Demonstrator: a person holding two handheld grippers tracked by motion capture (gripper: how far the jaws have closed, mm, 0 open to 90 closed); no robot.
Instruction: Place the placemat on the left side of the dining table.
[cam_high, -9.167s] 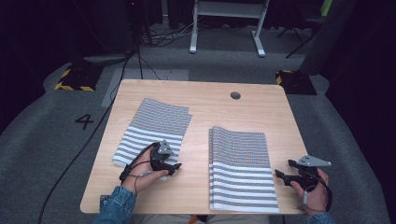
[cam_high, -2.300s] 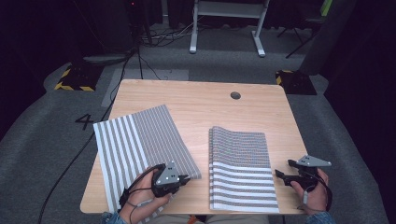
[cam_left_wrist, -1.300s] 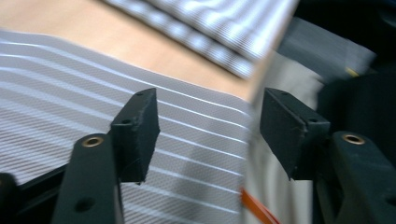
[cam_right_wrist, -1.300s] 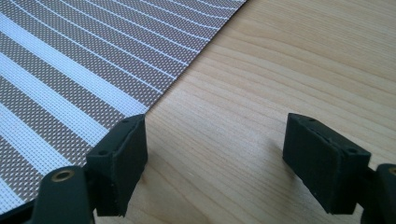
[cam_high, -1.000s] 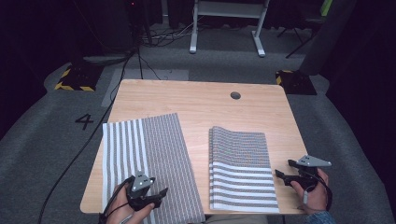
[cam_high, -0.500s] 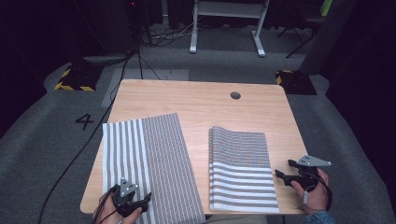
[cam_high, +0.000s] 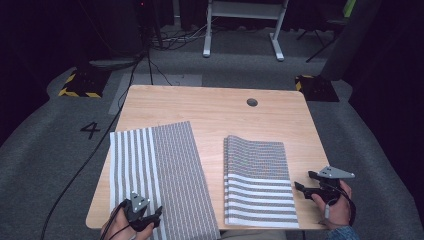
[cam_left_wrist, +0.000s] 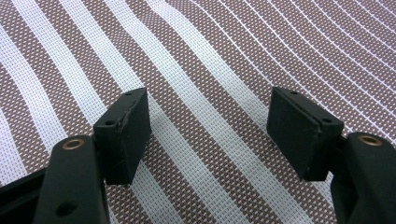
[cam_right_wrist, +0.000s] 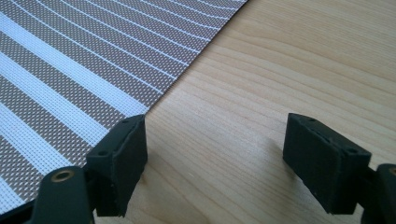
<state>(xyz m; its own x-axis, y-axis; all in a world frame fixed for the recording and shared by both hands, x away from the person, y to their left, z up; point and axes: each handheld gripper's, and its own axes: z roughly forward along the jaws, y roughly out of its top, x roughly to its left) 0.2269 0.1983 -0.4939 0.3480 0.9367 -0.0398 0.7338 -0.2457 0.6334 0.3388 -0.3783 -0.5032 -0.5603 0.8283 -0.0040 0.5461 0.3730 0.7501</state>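
Observation:
Two striped woven mats lie on the wooden table (cam_high: 210, 107). The left mat (cam_high: 160, 175) is spread flat, with broad white stripes on its left part and fine stripes on its right. My left gripper (cam_high: 157, 216) hovers open over its near edge, and the weave (cam_left_wrist: 210, 70) shows between its pads (cam_left_wrist: 126, 130). The right mat (cam_high: 257, 180) lies folded, fine stripes at the far end and broad ones near me. My right gripper (cam_high: 302, 186) stands open on bare wood (cam_right_wrist: 261, 84) just right of that mat's edge (cam_right_wrist: 93, 65).
A round cable hole (cam_high: 252, 102) sits near the table's far edge. A black cable (cam_high: 90, 160) runs across the grey carpet left of the table. A white desk frame (cam_high: 240, 25) stands farther back. Bare wood lies between the mats and beyond them.
The left mat was folded small, then got unfolded and spread flat toward me. My left gripper drew back to the near edge and let go. The right gripper stayed still.

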